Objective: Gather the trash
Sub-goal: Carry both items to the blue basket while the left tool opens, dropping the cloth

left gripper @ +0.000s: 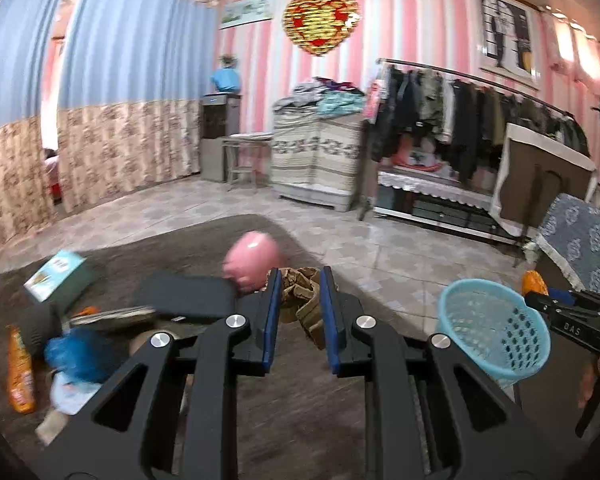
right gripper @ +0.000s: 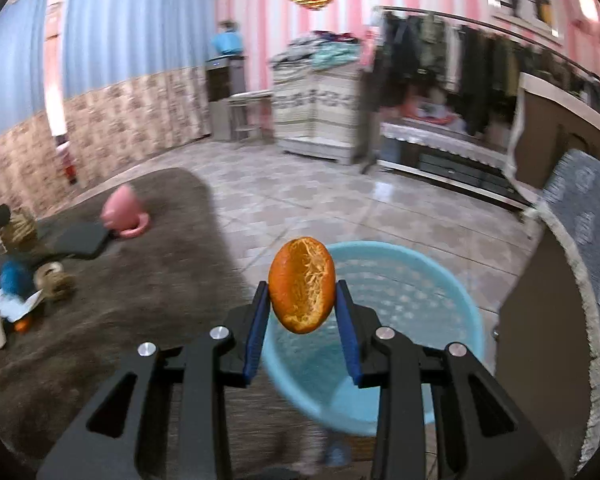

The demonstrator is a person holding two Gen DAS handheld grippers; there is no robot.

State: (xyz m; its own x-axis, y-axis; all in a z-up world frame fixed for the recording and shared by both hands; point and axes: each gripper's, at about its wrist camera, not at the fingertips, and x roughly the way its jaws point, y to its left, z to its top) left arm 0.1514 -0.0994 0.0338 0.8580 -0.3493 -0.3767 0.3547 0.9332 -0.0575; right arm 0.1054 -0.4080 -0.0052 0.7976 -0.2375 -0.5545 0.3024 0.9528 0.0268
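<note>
My right gripper (right gripper: pixel 302 300) is shut on a piece of orange peel (right gripper: pixel 302 286) and holds it above the near rim of a light blue perforated basket (right gripper: pixel 400 280). The basket also shows in the left wrist view (left gripper: pixel 496 328), with my right gripper (left gripper: pixel 540 294) and the peel (left gripper: pixel 535 283) at its right side. My left gripper (left gripper: pixel 300 296) is shut on a crumpled brown paper wad (left gripper: pixel 302 300) over the brown table. More litter lies at the table's left: a blue wrapper (left gripper: pixel 76 350), an orange packet (left gripper: pixel 20 376) and white paper (left gripper: pixel 70 394).
On the brown table (right gripper: pixel 120 320) stand a pink cup on a saucer (right gripper: pixel 122 212), a black pad (left gripper: pixel 188 296) and a teal box (left gripper: pixel 58 276). A tape roll (right gripper: pixel 54 276) lies near the litter. A chair with a grey patterned cover (right gripper: pixel 588 248) stands right of the basket.
</note>
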